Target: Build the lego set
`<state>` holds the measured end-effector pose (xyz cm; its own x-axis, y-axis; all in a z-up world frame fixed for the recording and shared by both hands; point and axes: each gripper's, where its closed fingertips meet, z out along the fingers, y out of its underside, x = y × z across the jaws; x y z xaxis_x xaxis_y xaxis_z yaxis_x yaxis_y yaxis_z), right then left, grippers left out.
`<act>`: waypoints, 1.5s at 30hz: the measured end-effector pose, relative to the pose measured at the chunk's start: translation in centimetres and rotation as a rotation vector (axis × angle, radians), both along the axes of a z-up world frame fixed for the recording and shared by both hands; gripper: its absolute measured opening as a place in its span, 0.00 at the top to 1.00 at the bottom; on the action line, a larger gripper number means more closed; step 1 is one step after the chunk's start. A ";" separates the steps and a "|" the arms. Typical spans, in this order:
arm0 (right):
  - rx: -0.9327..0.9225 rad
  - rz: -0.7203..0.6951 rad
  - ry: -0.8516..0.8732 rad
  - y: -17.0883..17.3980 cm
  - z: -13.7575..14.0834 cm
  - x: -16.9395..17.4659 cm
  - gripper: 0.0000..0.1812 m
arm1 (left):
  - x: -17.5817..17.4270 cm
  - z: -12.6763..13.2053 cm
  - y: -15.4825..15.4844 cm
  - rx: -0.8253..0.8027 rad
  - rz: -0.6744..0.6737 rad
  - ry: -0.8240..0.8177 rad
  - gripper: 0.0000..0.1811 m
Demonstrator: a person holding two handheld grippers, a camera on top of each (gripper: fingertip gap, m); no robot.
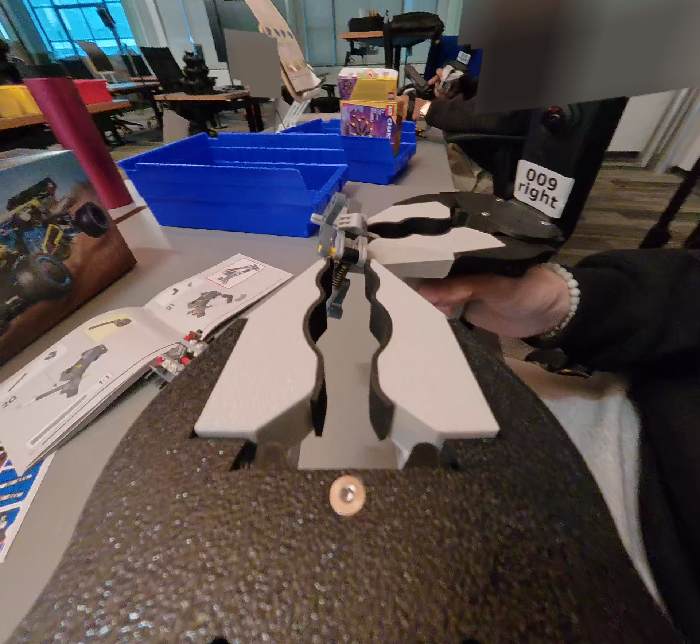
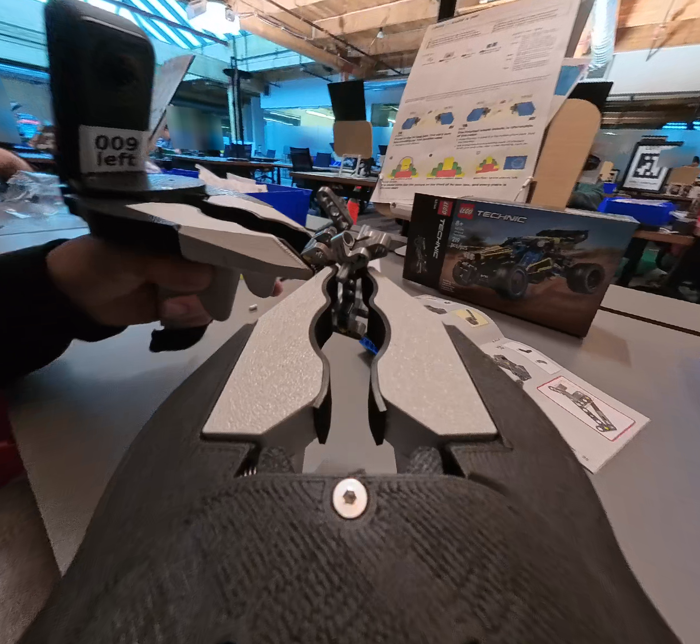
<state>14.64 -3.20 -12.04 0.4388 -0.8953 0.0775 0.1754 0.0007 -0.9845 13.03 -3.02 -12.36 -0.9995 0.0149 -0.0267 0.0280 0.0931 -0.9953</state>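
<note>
A small grey Lego assembly (image 1: 341,233) with a yellow-and-black spring strut and a perforated beam is held in the air above the grey table (image 1: 212,247). My left gripper (image 1: 346,264) is shut on its lower part from below. My right gripper (image 1: 368,237) comes in from the right and is shut on its side. In the right wrist view the assembly (image 2: 350,247) sits at the tips of my right gripper (image 2: 350,277), and my left gripper (image 2: 310,258) reaches in from the left. A blue pin (image 2: 367,344) shows low on the assembly.
An open instruction booklet (image 1: 151,322) lies on the table, with a small grey and red sub-assembly (image 1: 178,357) at its edge. The set's box (image 2: 511,262) stands behind it. Blue bins (image 1: 235,190), a maroon cylinder (image 1: 75,141) and a poster stand (image 2: 473,95) are farther back. My two grippers' fingertips are within a few centimetres of each other.
</note>
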 end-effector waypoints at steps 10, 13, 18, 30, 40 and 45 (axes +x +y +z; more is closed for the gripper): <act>0.185 0.334 0.243 1.3 -1.4 -1.2 0.87 | 0.0 -2.3 1.1 0.109 -0.088 -0.161 0.93; 0.242 0.409 0.316 1.6 -1.7 -1.6 0.81 | 0.0 -2.9 1.1 0.144 -0.085 -0.240 0.93; 0.215 0.363 0.394 0.8 -2.9 -1.1 0.90 | 0.4 -4.4 1.2 0.260 -0.059 -0.412 0.93; -0.154 0.247 0.453 1.1 -6.2 -1.9 0.90 | -0.9 -8.0 1.2 0.373 -0.172 -0.316 0.86; -0.312 0.213 0.521 0.7 -8.4 -2.8 0.90 | -1.1 -10.5 1.0 0.503 -0.167 -0.408 0.92; -0.347 0.184 0.519 0.6 -8.7 -3.2 0.90 | -0.9 -10.2 0.8 0.496 -0.139 -0.257 0.91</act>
